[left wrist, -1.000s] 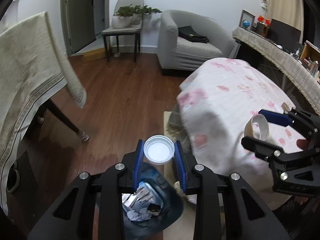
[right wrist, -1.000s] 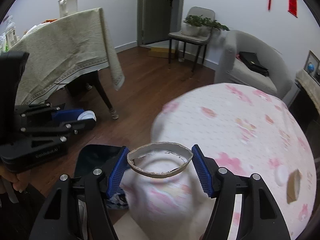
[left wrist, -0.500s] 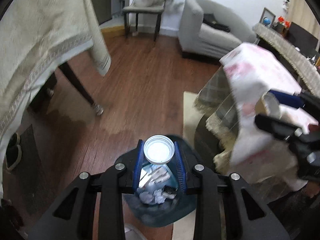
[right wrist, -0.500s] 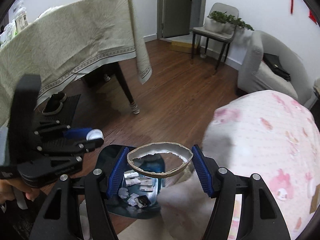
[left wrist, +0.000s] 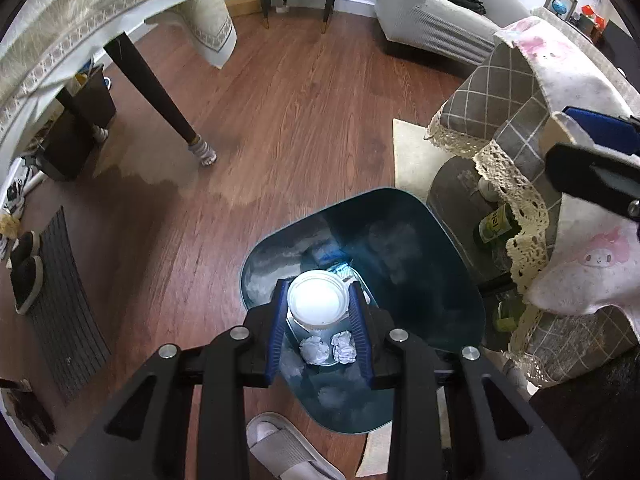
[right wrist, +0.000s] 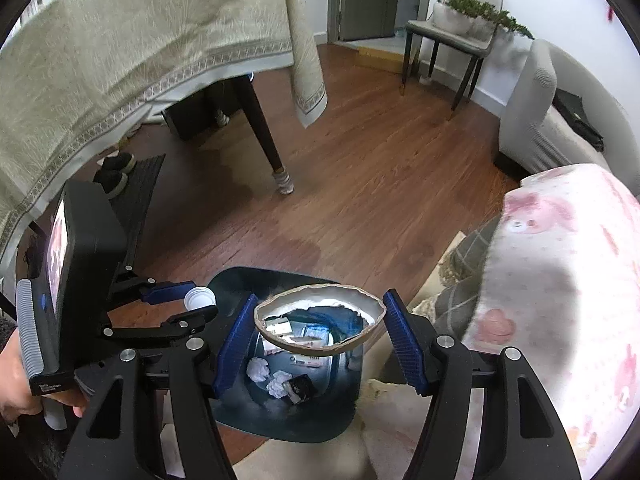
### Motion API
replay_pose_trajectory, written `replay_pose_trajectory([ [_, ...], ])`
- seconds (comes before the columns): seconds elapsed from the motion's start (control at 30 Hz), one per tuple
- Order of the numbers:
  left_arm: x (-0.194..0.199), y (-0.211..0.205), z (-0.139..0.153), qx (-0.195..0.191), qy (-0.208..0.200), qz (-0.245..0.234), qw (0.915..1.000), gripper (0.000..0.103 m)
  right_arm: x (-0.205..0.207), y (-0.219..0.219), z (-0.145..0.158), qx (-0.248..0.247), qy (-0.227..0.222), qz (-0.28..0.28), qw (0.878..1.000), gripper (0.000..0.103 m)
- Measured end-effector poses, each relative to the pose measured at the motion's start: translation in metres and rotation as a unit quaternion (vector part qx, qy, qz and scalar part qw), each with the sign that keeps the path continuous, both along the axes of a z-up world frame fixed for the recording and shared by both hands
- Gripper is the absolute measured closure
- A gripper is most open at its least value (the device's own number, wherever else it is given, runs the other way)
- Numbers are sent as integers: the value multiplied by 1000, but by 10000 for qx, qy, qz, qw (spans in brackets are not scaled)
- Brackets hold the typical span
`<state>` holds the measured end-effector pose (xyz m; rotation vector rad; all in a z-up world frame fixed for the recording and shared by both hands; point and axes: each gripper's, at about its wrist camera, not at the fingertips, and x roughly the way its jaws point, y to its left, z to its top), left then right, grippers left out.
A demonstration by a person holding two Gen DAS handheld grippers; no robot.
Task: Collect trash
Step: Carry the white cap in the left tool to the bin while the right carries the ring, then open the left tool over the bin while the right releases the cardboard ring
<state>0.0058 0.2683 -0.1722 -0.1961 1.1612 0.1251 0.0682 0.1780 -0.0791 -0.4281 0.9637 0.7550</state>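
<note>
We hold both grippers over the dark blue trash bin (left wrist: pixel 424 280), which stands on the wooden floor (left wrist: pixel 280 100) just beside the low table draped in a pink patterned cloth (right wrist: pixel 568 280). Our left gripper (left wrist: pixel 319 304) has its 2 blue pads pinching a white plastic cap (left wrist: pixel 318 300) by its ribbed rim, with the cap hanging above the bin's opening. Our right gripper (right wrist: pixel 318 326) clamps a flattened cardboard tape ring (right wrist: pixel 320 320) between its 2 blue pads, which press on the ring's 2 ends, and the ring sits over the bin too. Through the ring and below it we see what already lies at the bottom: 2 crumpled white paper balls (right wrist: pixel 268 376), some small wrappers (right wrist: pixel 308 344) and a dark packet (right wrist: pixel 300 388). In the right wrist view the left gripper appears at the left, gripped by a hand (right wrist: pixel 16 380). A grey slipper (left wrist: pixel 288 448) rests on the floor beside the bin.
</note>
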Motion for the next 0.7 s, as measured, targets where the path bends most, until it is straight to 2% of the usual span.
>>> replay_pose_trajectory([
  [0.23, 0, 6, -17, -83, 211, 44, 9997, 69, 3, 11, -15, -142, 137, -26, 9998, 37],
  [0.33, -1, 8, -20, -97, 251, 44, 9996, 61, 6, 14, -23, -215, 206, -56, 9995, 37],
  [0.4, 1, 8, -18, -105, 210, 26, 9997, 55, 8, 16, -28, -244, 261, -77, 9993, 37],
  [0.57, -4, 12, -3, -145, 13, 86, 9999, 54, 12, 20, -43, -395, 369, -110, 9985, 38],
  [0.63, -8, 17, 6, -170, -126, 156, 9997, 49, 12, 23, -49, -447, 420, -123, 9980, 38],
  [0.7, -11, 20, 13, -206, -216, 209, 9993, 48, 12, 26, -54, -503, 463, -120, 9976, 38],
])
